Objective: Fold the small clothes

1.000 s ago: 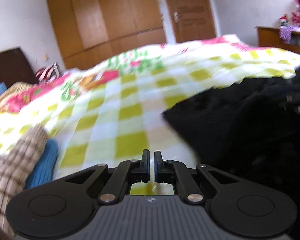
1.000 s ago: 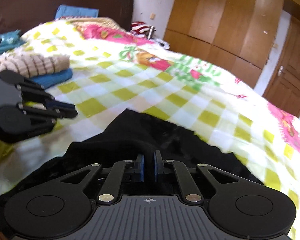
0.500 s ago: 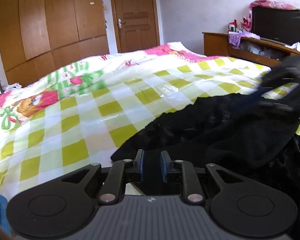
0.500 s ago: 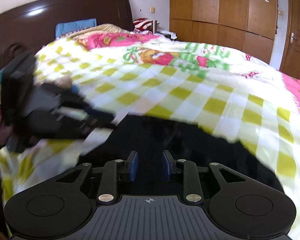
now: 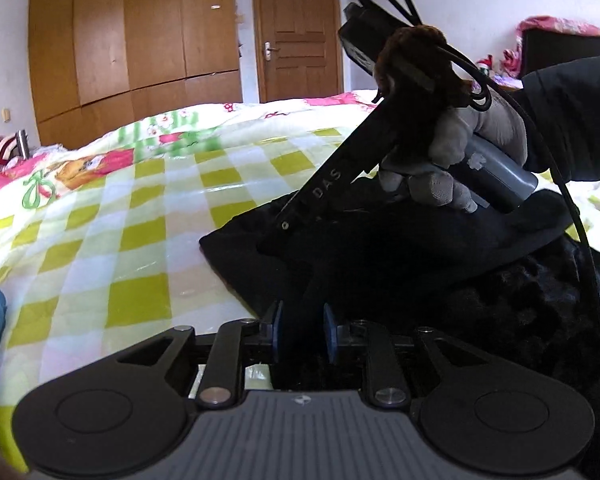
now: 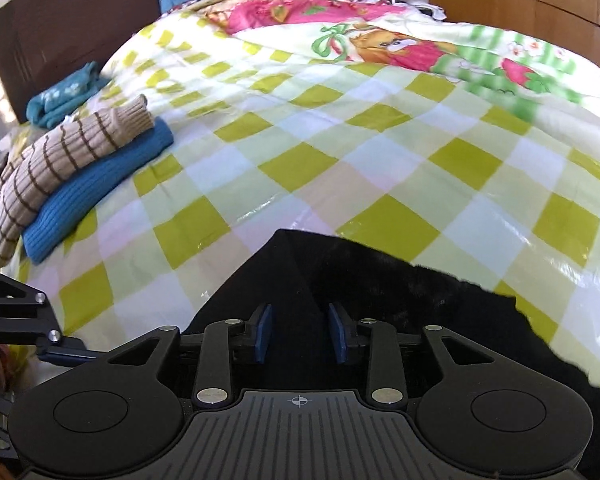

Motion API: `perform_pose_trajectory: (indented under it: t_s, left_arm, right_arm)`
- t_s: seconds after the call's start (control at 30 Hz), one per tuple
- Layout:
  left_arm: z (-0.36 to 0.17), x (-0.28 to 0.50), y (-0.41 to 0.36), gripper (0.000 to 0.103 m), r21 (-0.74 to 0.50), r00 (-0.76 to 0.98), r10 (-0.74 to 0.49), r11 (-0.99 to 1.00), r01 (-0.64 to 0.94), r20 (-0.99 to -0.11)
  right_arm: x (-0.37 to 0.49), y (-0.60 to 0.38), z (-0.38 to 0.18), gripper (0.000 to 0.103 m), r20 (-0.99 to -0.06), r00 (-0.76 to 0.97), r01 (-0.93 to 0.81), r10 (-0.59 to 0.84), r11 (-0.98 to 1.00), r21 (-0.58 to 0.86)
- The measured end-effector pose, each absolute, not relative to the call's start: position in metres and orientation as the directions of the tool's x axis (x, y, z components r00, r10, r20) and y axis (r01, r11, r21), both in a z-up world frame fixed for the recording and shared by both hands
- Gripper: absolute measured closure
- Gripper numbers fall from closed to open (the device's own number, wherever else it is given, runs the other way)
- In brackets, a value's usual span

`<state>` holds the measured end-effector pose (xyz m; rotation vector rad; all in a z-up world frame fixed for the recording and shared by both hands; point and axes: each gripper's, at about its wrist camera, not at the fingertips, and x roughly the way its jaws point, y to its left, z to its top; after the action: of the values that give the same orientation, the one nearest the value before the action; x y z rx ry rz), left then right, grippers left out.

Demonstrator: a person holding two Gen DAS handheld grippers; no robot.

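Observation:
A black fleecy garment point(image 5: 440, 264) lies on the checked bedspread point(image 5: 120, 216); it also shows in the right wrist view point(image 6: 380, 300). My left gripper point(image 5: 299, 334) is open, its jaws a little apart over the garment's near edge. My right gripper point(image 6: 299, 334) is open over a folded corner of the garment. In the left wrist view the right gripper's body point(image 5: 340, 184), held by a gloved hand point(image 5: 452, 152), rests on the garment. The left gripper's linkage point(image 6: 24, 320) shows at the left edge of the right wrist view.
A folded striped beige sweater point(image 6: 64, 160) lies on a folded blue one point(image 6: 100, 188) at the bed's left. A teal cloth point(image 6: 60, 96) lies by the dark headboard point(image 6: 60, 12). Wardrobes point(image 5: 132, 44) and a door point(image 5: 300, 32) stand behind.
Both grippers have opened from shut. Both have come down onto the black garment, and the right gripper now sits right in front of the left one.

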<state>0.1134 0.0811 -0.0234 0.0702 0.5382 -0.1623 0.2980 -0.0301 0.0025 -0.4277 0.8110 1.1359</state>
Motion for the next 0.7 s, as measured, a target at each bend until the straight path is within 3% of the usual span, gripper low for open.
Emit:
perform_pose_trajectory:
  t_s: [0.17,0.27,0.37,0.53,0.7]
  left_arm:
    - [-0.027,0.112,0.078,0.059,0.064,0.866,-0.056,0.993,0.1,-0.497]
    - [-0.03,0.109,0.068,0.056,0.155,0.88,0.005,0.985,0.078,-0.474]
    - [-0.032,0.104,0.062,0.058,0.252,0.897,0.078,0.967,0.038,-0.436]
    - [-0.027,0.099,0.069,0.066,0.238,0.901,0.109,0.971,-0.006,-0.421]
    - [-0.032,0.098,0.07,0.066,0.285,0.885,0.157,0.958,-0.029,-0.438]
  right_arm:
    - [0.314,-0.024,-0.005,0.067,-0.77,0.103,-0.91,0.629,0.372,0.182]
    - [0.317,-0.022,-0.002,0.091,-0.775,0.05,-0.886,0.63,0.385,0.257]
    - [0.309,-0.02,0.011,0.095,-0.765,0.059,-0.884,0.641,0.389,0.258]
    - [0.308,-0.008,0.029,0.096,-0.701,0.063,-0.876,0.711,0.376,0.302]
    - [0.31,0.013,0.001,0.094,-0.757,0.118,-0.873,0.643,0.43,0.23]
